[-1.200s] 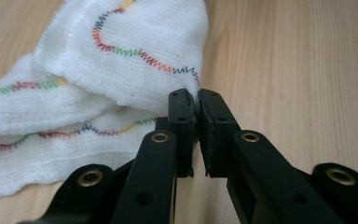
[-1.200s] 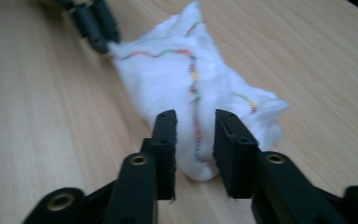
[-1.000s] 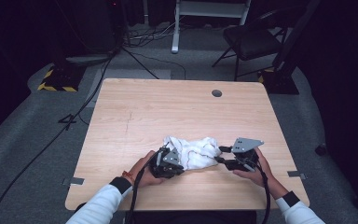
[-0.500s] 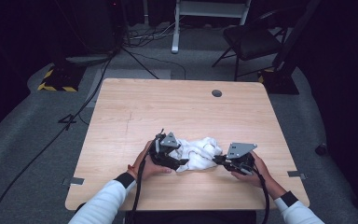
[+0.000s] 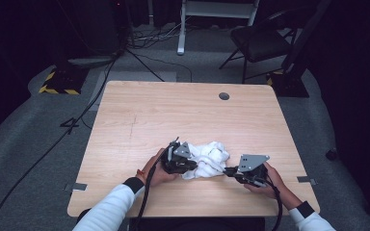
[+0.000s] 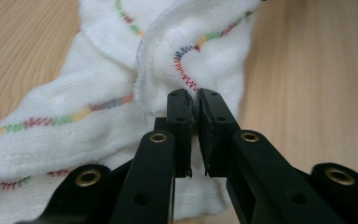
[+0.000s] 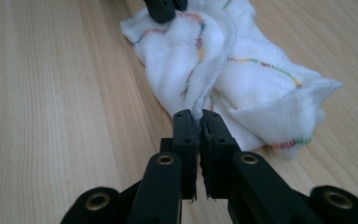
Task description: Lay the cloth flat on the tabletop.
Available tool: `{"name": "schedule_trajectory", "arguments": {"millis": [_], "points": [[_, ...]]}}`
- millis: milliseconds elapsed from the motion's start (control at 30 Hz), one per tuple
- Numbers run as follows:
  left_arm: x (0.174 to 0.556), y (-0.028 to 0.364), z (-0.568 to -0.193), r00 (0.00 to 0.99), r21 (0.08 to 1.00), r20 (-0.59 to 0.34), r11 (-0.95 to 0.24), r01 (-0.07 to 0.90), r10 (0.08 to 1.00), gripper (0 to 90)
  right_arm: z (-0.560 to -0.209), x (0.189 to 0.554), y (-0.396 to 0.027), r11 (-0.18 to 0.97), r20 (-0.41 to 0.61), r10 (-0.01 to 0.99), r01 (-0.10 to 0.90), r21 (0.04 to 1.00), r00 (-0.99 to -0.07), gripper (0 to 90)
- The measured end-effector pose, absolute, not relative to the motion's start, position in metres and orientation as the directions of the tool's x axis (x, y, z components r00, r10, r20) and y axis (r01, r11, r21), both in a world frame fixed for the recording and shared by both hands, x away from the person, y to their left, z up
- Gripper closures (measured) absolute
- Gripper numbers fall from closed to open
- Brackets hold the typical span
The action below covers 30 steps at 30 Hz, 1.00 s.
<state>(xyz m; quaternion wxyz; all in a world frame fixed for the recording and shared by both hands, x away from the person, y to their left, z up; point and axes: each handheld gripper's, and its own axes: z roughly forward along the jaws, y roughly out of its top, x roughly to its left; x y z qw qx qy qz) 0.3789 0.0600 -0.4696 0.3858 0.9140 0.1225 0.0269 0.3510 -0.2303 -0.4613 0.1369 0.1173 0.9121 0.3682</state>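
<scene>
Basically, a white cloth (image 5: pixel 207 160) lies bunched in the lower middle of the table (image 5: pixel 139 115), light, soft and floppy, no stiffness. The left gripper (image 6: pixel 193 100) has just closed and pinches a stitched hem fold; the right gripper (image 7: pixel 196 119) pinches another edge. Hemmed corners look like the best hold; thin cloth may slip out.

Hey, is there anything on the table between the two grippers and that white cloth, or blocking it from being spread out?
Nothing visible stands between them. The left gripper is already shut on a hemmed edge of the white cloth, and the right gripper is shut on another edge. The table around the cloth is bare wood.
</scene>
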Motion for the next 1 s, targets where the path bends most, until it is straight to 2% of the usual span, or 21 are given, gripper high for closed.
{"name": "schedule_trajectory", "arguments": {"millis": [67,233,433,533,567,667,700,733,800,833,867,900,1000], "points": [[0.367,0.058,-0.468,0.979,0.713,-0.027,-0.683,0.159,0.2,83.2,-0.464,0.345,-0.235,0.709,-0.166,0.322,0.121,0.694,-0.932,85.1],[0.336,0.047,-0.477,0.995,0.678,-0.05,-0.729,0.097,0.087,80.0,-0.472,0.341,-0.246,0.701,-0.124,0.335,0.159,0.695,-0.934,84.1],[0.322,0.044,-0.483,0.996,0.645,-0.055,-0.76,0.087,0.068,73.8,-0.477,0.334,-0.253,0.702,-0.109,0.347,0.18,0.689,-0.931,80.4],[0.32,0.051,-0.482,0.994,0.656,-0.062,-0.746,0.111,0.094,68.6,-0.476,0.331,-0.258,0.686,-0.103,0.364,0.191,0.702,-0.926,76.8],[0.32,0.054,-0.48,0.992,0.664,-0.065,-0.737,0.126,0.112,64.0,-0.472,0.331,-0.262,0.67,-0.111,0.383,0.193,0.717,-0.917,70.9],[0.321,0.066,-0.475,0.986,0.687,-0.063,-0.711,0.153,0.152,62.7,-0.467,0.333,-0.265,0.648,-0.117,0.411,0.199,0.735,-0.904,68.4],[0.322,0.07,-0.473,0.983,0.693,-0.057,-0.702,0.163,0.172,60.3,-0.464,0.334,-0.266,0.637,-0.121,0.427,0.203,0.744,-0.896,64.2],[0.324,0.075,-0.471,0.977,0.701,-0.05,-0.69,0.181,0.206,54.6,-0.459,0.34,-0.268,0.612,-0.117,0.462,0.22,0.76,-0.879,61.2],[0.332,0.085,-0.467,0.96,0.718,-0.04,-0.66,0.222,0.279,52.9,-0.457,0.342,-0.268,0.599,-0.117,0.478,0.226,0.768,-0.871,59.8],[0.338,0.089,-0.466,0.946,0.723,-0.027,-0.647,0.242,0.324,46.2,-0.453,0.35,-0.264,0.59,-0.126,0.504,0.234,0.773,-0.854,54.4],[0.344,0.093,-0.466,0.93,0.729,-0.017,-0.632,0.262,0.366,46.2,-0.453,0.35,-0.264,0.59,-0.126,0.504,0.234,0.773,-0.854,54.4],[0.358,0.101,-0.467,0.899,0.732,0.018,-0.618,0.286,0.438,40.6,-0.45,0.359,-0.259,0.585,-0.127,0.518,0.242,0.774,-0.846,53.0],[0.374,0.108,-0.469,0.874,0.729,0.03,-0.61,0.312,0.484,34.4,-0.447,0.37,-0.251,0.578,-0.132,0.532,0.245,0.779,-0.837,50.1]]}}
